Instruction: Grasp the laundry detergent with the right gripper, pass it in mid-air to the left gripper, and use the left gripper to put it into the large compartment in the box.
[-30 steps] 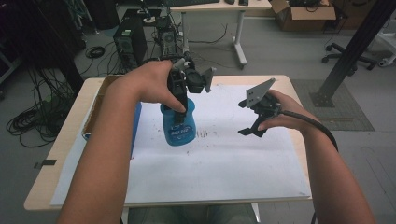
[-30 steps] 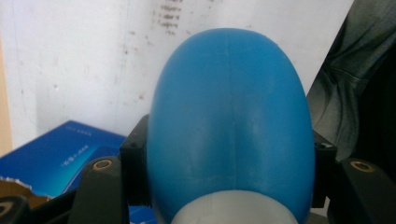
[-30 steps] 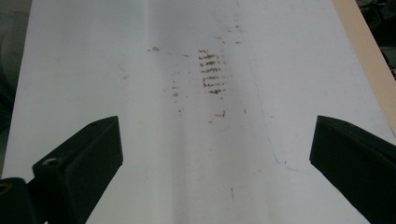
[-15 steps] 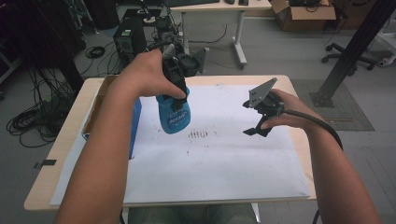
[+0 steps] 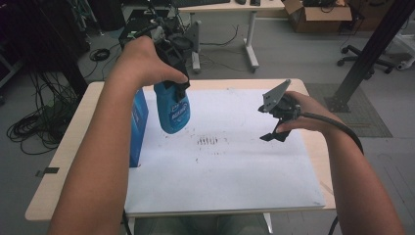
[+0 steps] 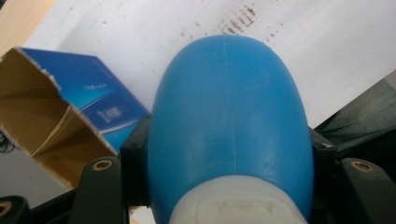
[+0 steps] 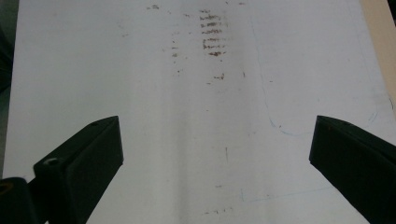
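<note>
I am standing at a wooden table (image 5: 63, 161), its top covered by a wide white sheet (image 5: 230, 171) that is carrying a cluster of dark smudges (image 5: 207, 141) near its middle. At the sheet's left edge a blue cardboard box (image 5: 139, 125) is standing upright; seen from my left gripper view, its torn top (image 6: 42, 126) is gaping open and showing brown card inside.

Above the sheet, just to the right of that box, I am holding a blue bottle (image 5: 172, 108) clear of the table, with its rounded body hanging below my left gripper (image 5: 171, 85) and its label facing the camera. In the left gripper view the bottle (image 6: 229, 130) is sitting squarely between the two black jaws, which are pressing against its sides where the blue body is meeting the white collar (image 6: 238, 205) at the bottom of the picture. So my left gripper is clamped firmly on the bottle.

Well apart from it, over the right half of the sheet, I am carrying my right gripper (image 5: 274, 134) in my right hand (image 5: 303, 115), with its cable trailing back along my forearm. In the right gripper view its jaws are standing wide apart, gripping nothing, and the smudges (image 7: 212, 32) are lying on the sheet ahead of them.
</note>
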The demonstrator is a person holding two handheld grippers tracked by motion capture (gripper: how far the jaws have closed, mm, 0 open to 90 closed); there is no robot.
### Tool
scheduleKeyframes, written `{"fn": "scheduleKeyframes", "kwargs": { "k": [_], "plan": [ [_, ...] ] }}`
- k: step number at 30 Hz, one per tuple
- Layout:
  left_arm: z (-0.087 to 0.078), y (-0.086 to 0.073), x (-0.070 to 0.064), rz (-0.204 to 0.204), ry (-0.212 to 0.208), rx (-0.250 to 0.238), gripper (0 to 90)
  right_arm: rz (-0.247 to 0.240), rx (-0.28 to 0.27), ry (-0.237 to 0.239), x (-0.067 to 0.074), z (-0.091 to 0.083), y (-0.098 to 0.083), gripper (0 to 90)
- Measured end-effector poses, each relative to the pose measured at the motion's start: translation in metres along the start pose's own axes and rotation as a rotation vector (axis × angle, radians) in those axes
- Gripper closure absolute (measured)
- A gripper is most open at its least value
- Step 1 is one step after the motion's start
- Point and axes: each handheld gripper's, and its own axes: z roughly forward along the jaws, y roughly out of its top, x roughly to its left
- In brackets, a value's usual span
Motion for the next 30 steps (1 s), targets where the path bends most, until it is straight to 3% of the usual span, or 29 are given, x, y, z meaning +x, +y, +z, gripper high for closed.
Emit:
{"fn": "scheduleKeyframes", "kwargs": {
  "k": [10,16,30],
  "plan": [
    [-0.031,-0.012,0.027,-0.119,0.043,-0.044,38.0,-0.038,0.023,0.008,0.001,0.002,0.003,3.3],
    [-0.048,-0.024,0.041,-0.203,0.037,-0.067,38.0,-0.039,0.040,0.018,-0.002,0.003,0.004,3.4],
    [-0.071,-0.058,0.083,-0.347,0.043,-0.055,38.0,-0.055,0.060,0.030,-0.002,-0.001,0.001,3.3]
  ]
}}
